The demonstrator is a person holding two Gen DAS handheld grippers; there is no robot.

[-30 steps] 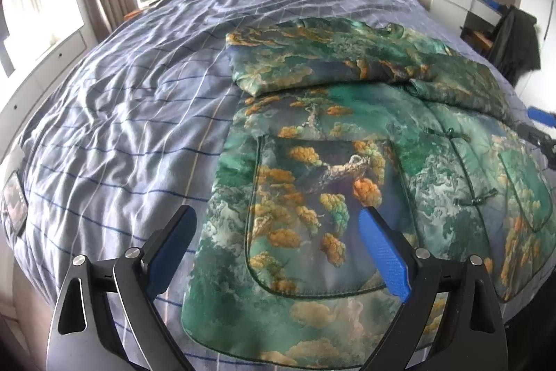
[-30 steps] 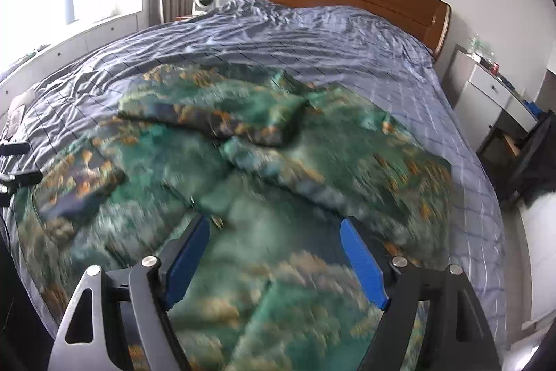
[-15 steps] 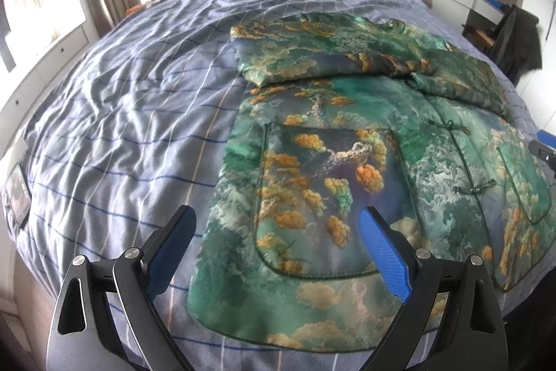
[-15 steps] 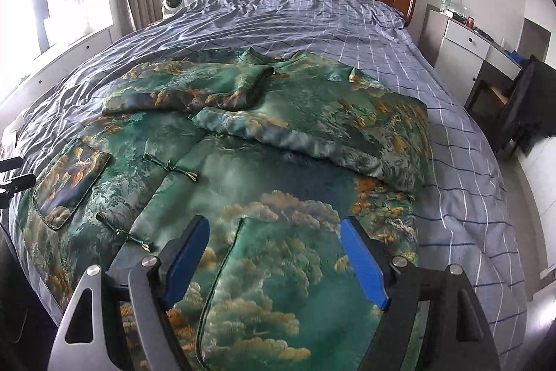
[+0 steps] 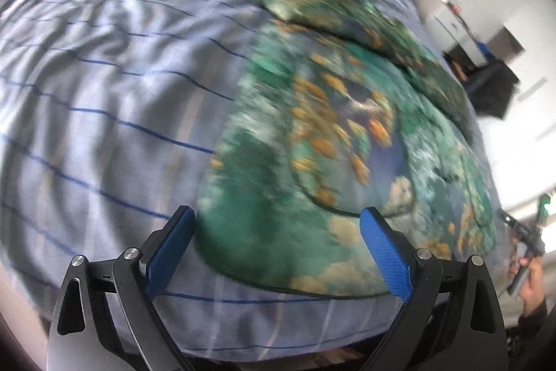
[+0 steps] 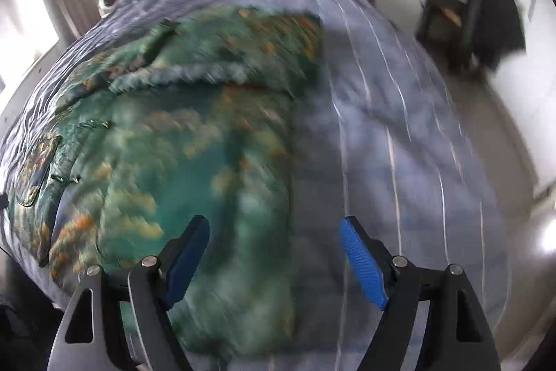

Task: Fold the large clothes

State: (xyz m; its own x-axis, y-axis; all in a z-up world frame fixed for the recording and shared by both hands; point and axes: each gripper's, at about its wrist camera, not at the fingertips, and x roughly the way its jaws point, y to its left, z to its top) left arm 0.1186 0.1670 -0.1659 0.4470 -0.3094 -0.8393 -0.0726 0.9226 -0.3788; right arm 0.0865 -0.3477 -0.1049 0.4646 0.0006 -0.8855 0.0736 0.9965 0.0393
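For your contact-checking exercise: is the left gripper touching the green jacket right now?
Cannot tell. In the blurred left wrist view the left gripper is open, its fingers framing the green jacket hem, but neither contact nor gap shows plainly.

Both views are strongly smeared by motion blur. The green silk jacket with orange and cream tree print loses nearly all pattern detail, worst near its lower hem in the right wrist view. Only the black gripper frames with blue pads stay sharp: the left gripper and the right gripper. Soft daylight falls evenly on the pale blue checked bedsheet, with faint shadows in its wrinkles. A blown-out glare spot sits at the right edge. Fisheye bulge bends the bed, and the corners go black.
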